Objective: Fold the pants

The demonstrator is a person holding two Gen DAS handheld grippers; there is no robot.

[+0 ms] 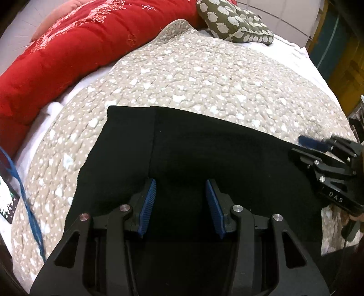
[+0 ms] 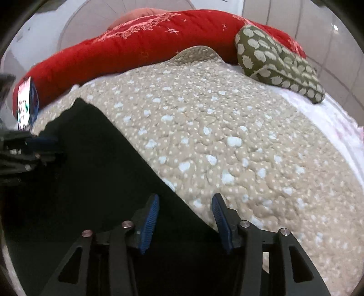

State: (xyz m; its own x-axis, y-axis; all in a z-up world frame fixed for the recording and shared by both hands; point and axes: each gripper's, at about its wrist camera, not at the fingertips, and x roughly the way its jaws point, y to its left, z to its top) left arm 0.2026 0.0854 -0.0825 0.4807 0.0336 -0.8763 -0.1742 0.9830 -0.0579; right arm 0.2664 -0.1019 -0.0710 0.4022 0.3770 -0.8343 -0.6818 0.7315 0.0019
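Observation:
Black pants (image 1: 204, 150) lie flat on a beige quilted bedspread (image 1: 204, 75), folded into a broad slab with a vertical edge line left of centre. My left gripper (image 1: 181, 185) is open above the pants' near part, holding nothing. My right gripper (image 2: 185, 200) is open over the pants' right edge (image 2: 95, 173), where black cloth meets the bedspread (image 2: 250, 141). The right gripper also shows at the right edge of the left wrist view (image 1: 327, 164). The left gripper shows at the left edge of the right wrist view (image 2: 29, 150).
A red quilt (image 1: 75, 50) lies along the far left of the bed, with a green patterned cushion (image 1: 236, 20) at the far end. A blue cable (image 1: 27, 205) and a phone (image 1: 6, 200) are at the left edge. White sheet (image 2: 336, 123) shows on the right.

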